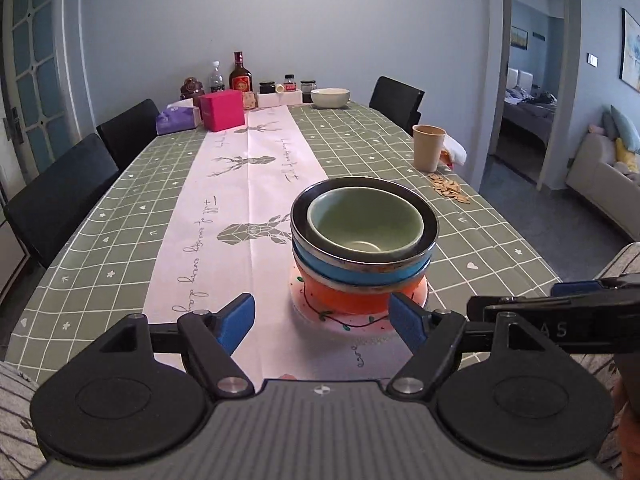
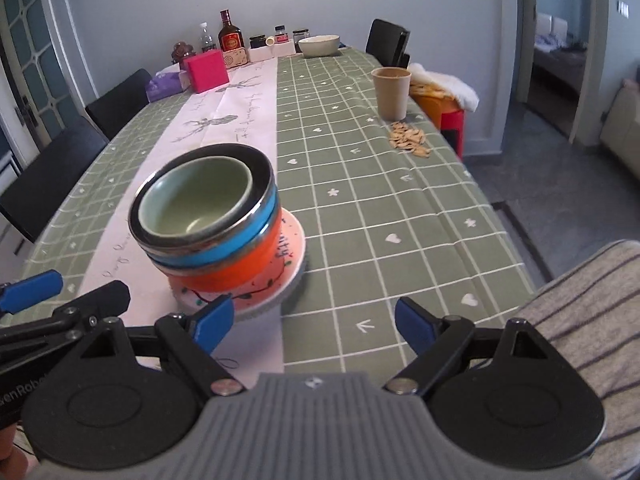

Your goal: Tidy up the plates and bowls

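- Bowls and a plate are seen gathered into one stack point(image 1: 362, 256) near the table's near edge, on the pale runner point(image 1: 240, 200) along the middle of the tablecloth.
- A green bowl point(image 1: 364, 224) is nested inside a steel-rimmed blue bowl point(image 1: 360, 270), which is seated in an orange bowl point(image 1: 344, 298); all three are carried by a pink patterned plate point(image 1: 360, 322) lying flat on the runner.
- The stacking is judged to be essentially done; the pile looks upright and settled.
- The left gripper point(image 1: 322, 322) is held with its jaws spread wide and nothing between them, just short of the plate's near rim; no contact with the stack can be made out.
- The right gripper point(image 2: 314, 326) is likewise spread and empty, beside the plate and over bare green cloth.
- One white bowl point(image 2: 319, 46) is left well apart at the far end of the table point(image 2: 360, 160), among bottles and jars; whether it belongs to the task cannot be told.
- A beige cup point(image 2: 391, 94) near the right edge is left untouched.
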